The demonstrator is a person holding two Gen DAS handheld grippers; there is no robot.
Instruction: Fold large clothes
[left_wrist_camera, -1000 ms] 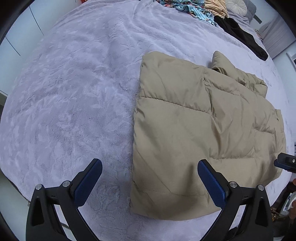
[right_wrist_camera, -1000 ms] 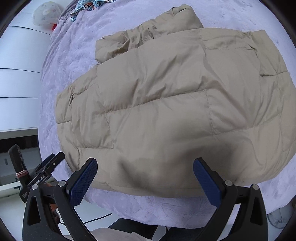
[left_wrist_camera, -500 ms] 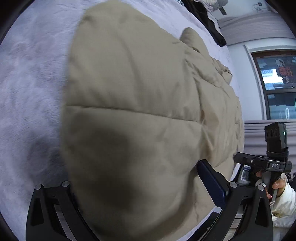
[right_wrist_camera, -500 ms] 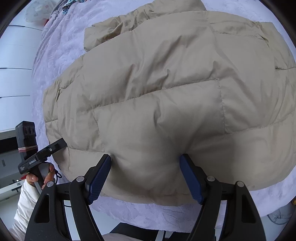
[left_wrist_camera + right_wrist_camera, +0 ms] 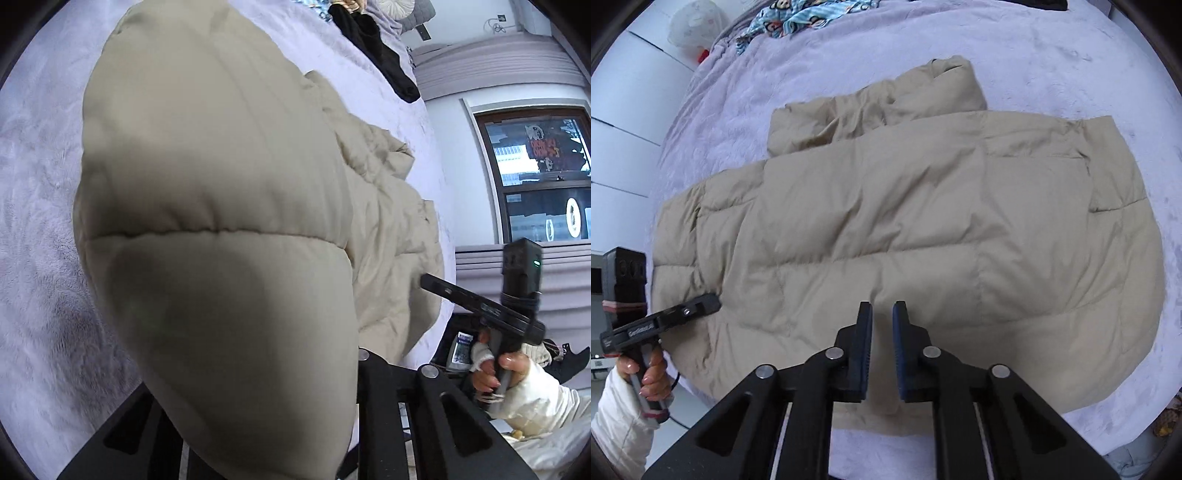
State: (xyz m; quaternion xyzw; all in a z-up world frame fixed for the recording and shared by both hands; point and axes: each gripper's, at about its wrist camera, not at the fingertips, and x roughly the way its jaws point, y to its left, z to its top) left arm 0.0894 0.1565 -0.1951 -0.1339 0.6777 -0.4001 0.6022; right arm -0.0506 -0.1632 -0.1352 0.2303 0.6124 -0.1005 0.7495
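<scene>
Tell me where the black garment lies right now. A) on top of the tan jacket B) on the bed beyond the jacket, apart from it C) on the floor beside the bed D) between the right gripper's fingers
B: in the left wrist view the black garment lies on the purple bedspread past the far end of the tan jacket, with bare bedspread between them.

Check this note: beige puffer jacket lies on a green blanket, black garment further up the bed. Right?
No: the blanket is lilac, not green, per the right wrist view. The beige puffer jacket lies on it, black garment further up.
</scene>
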